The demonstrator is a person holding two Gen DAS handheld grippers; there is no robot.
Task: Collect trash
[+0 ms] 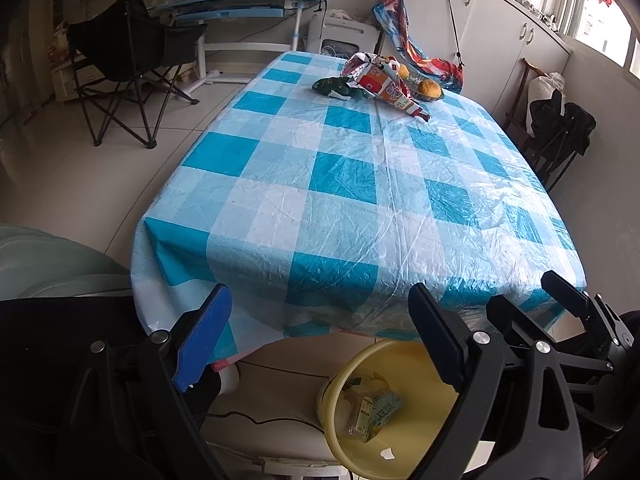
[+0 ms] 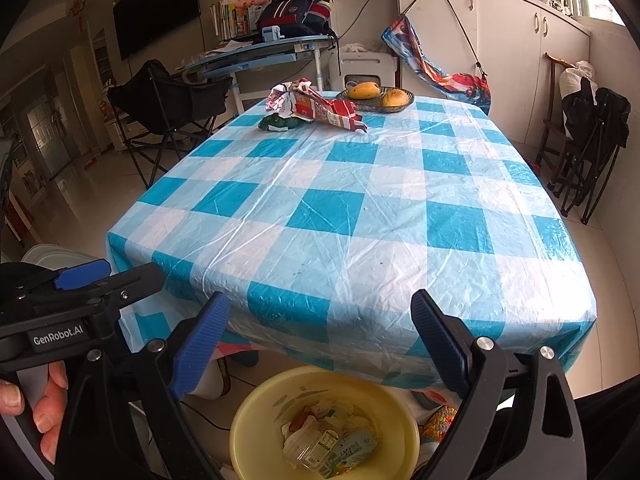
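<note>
A red-and-white crumpled snack wrapper [image 1: 384, 82] [image 2: 320, 108] and a dark green wrapper [image 1: 332, 87] [image 2: 278, 123] lie at the far end of the blue-checked table [image 1: 344, 200] [image 2: 360, 208]. A yellow bin [image 1: 400, 408] [image 2: 324, 424] stands on the floor under the near table edge, holding several pieces of trash. My left gripper [image 1: 320, 340] is open and empty above the bin; it also shows in the right wrist view [image 2: 108, 272]. My right gripper [image 2: 320, 344] is open and empty over the bin; it also shows in the left wrist view [image 1: 524, 292].
A dish with mangoes [image 2: 376, 98] [image 1: 428, 90] sits behind the wrappers. A black folding chair [image 1: 124, 60] [image 2: 172, 96] stands left of the table, a desk [image 2: 260, 52] behind it, cabinets [image 2: 520, 40] and folded chairs [image 2: 588, 140] on the right.
</note>
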